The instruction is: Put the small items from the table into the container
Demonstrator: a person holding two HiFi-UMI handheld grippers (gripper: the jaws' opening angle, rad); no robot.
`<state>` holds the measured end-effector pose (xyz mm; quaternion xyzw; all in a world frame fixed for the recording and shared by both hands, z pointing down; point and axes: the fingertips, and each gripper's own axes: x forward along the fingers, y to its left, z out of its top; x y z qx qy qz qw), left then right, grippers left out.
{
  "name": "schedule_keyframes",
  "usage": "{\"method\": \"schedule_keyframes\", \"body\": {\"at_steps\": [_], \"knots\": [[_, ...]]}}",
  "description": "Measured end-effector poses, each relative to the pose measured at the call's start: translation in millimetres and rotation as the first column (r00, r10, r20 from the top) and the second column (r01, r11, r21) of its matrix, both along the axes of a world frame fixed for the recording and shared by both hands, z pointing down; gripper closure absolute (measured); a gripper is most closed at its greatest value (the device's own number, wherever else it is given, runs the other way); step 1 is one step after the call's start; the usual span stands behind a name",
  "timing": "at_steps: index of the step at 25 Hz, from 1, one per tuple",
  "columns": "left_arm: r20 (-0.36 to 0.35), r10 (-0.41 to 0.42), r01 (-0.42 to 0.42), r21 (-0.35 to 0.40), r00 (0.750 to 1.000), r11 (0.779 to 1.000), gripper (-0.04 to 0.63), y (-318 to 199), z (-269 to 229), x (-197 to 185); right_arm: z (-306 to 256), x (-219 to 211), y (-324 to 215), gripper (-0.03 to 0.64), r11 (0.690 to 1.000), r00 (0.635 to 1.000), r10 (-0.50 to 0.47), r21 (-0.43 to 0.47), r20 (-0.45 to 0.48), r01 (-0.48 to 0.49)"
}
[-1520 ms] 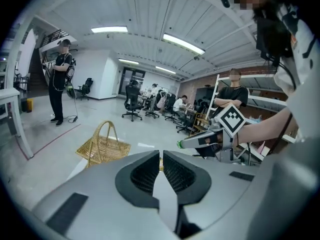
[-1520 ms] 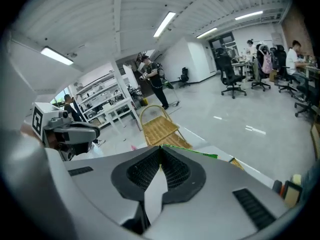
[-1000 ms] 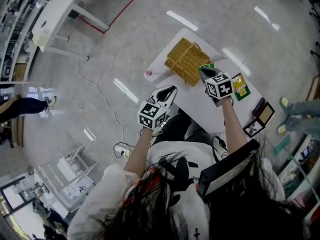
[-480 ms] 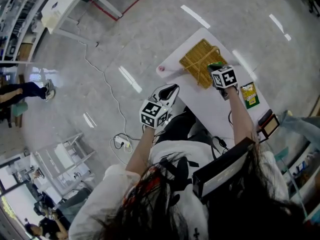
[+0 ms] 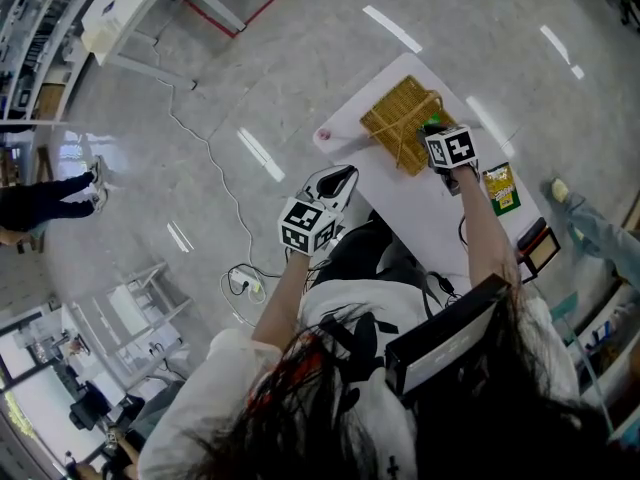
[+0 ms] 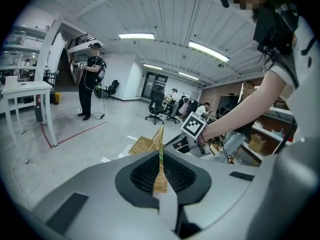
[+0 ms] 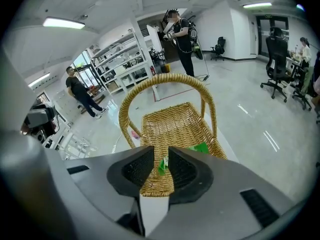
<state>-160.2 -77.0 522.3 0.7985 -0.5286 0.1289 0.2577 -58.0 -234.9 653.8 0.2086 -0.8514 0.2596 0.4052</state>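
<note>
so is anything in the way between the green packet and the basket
Nothing visible is in the way. The right gripper is over the near edge of the wicker basket, its jaws opening with the green packet between them. The basket's handle arches farther off, not under the packet.

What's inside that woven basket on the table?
A green packet lies at the near end of the wicker basket, partly covered by the right gripper, whose jaws are opening with it between them. Farther back the weave looks bare; under the jaws is hidden.
</note>
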Motion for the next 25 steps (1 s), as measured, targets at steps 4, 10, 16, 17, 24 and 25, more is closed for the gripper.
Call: {"method": "schedule_keyframes", "body": {"at_steps": [4,10,16,17,24,25], "knots": [[-0.001,0.014,-0.014,0.007,1.0,1.0,0.577,-2,0,6,-2,2,-2,0.502,1.0,1.0,0.021,0.003,0.022,-0.021],[-0.002,0.026,-0.025,0.014,1.0,1.0,0.577,-5,-3,13,-10,13,-1,0.502,0.991,0.983,0.137,-0.029,0.123,-0.134],[0.01,0.06,-0.061,0.021,0.998,0.998,0.583,-5,-7,23,-29,30,9,0.513,0.973,0.955,0.229,-0.022,0.187,-0.229],[0.011,0.068,-0.068,0.019,0.998,0.998,0.584,-5,-7,25,-32,32,11,0.521,0.969,0.949,0.247,-0.021,0.197,-0.248],[0.009,0.126,-0.126,0.015,0.992,0.992,0.584,-7,-7,33,-67,53,40,0.566,0.912,0.852,0.396,-0.041,0.342,-0.407],[0.006,0.135,-0.135,0.016,0.991,0.991,0.584,-8,-8,33,-72,56,47,0.566,0.905,0.839,0.41,-0.045,0.358,-0.424]]}}
